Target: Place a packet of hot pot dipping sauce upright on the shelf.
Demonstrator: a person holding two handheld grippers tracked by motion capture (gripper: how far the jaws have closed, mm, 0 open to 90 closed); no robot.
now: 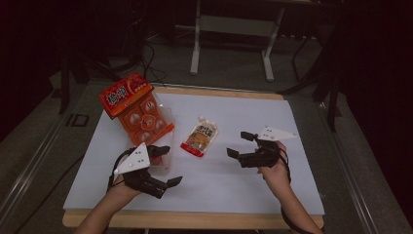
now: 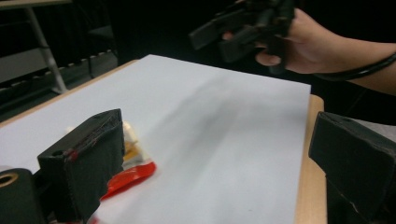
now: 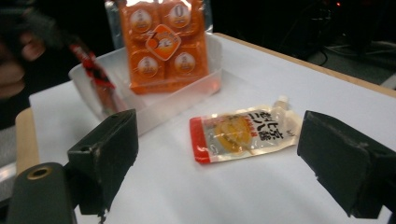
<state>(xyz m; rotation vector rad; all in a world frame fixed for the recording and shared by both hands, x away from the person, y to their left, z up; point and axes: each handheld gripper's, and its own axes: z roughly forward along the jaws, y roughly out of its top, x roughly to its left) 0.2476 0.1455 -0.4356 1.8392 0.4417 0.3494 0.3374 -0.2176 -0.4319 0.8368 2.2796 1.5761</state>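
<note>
Near the table's front edge, the left gripper point(image 1: 165, 165) and right gripper point(image 1: 240, 143) both gape wide, holding nothing. Between them lies a red-ended sauce pouch point(image 1: 200, 138), its printed characters unreadable. Toward the left edge, an orange multipack point(image 1: 137, 108) leans in a clear tray point(image 3: 187, 95).

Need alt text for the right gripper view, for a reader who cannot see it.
A sauce pouch with a red end lies flat on the white table cover, between the open black jaws of the right gripper. Behind it, an orange snack pack stands in a clear plastic tray.
</note>
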